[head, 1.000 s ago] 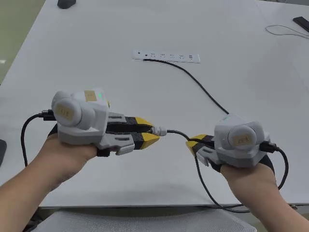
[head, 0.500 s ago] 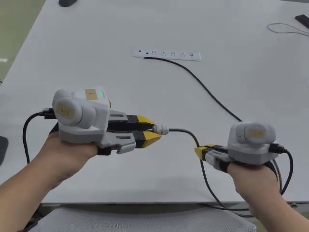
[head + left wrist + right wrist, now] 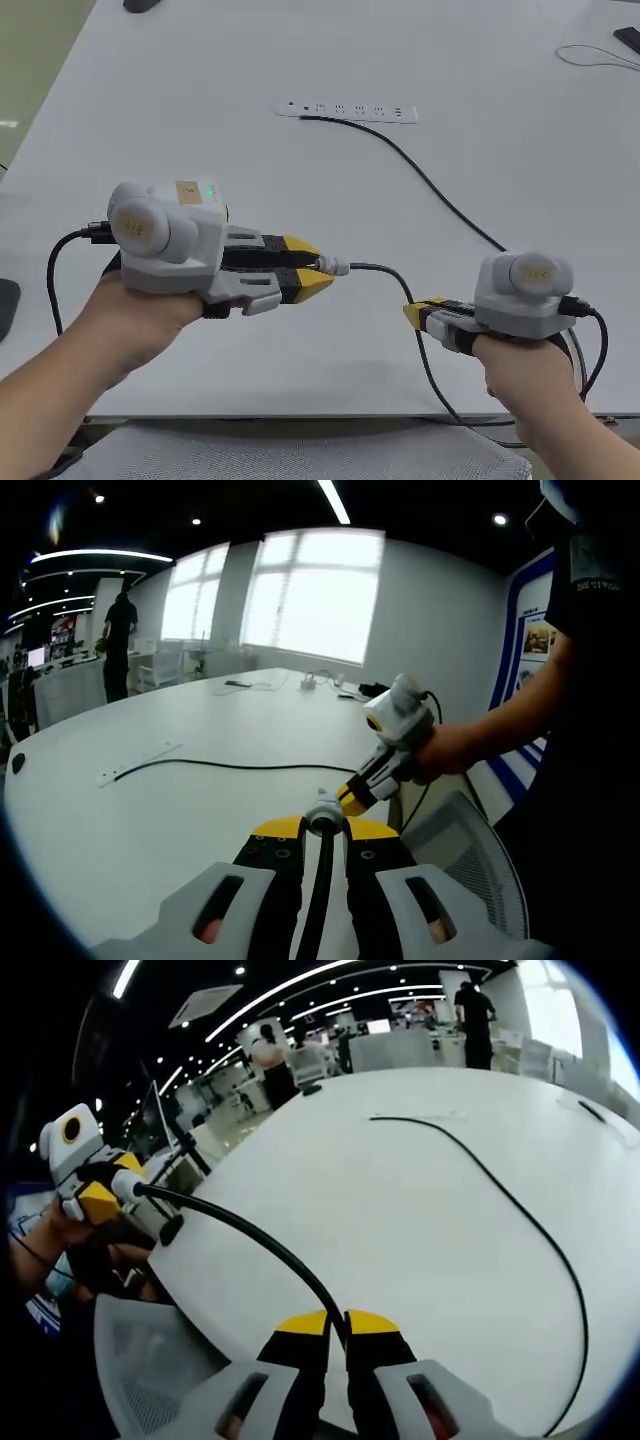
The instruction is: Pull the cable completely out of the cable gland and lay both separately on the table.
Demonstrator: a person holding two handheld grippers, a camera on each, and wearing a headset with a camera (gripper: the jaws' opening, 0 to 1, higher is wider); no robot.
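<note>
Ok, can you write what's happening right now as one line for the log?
left gripper: shut on gland | right gripper: shut on cable | cable: not yet out of gland | both held above table

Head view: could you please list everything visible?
table: one, white, workbench
power strip: one, white, far centre of table
cord: one, black, from power strip rightward across table
cable gland: one, pale grey, clamped by left gripper
cable: one, black, from cable gland to right gripper
chair: one, grey, below table edge
left gripper: one, grey and yellow, shut on cable gland
right gripper: one, grey and yellow, shut on cable
</note>
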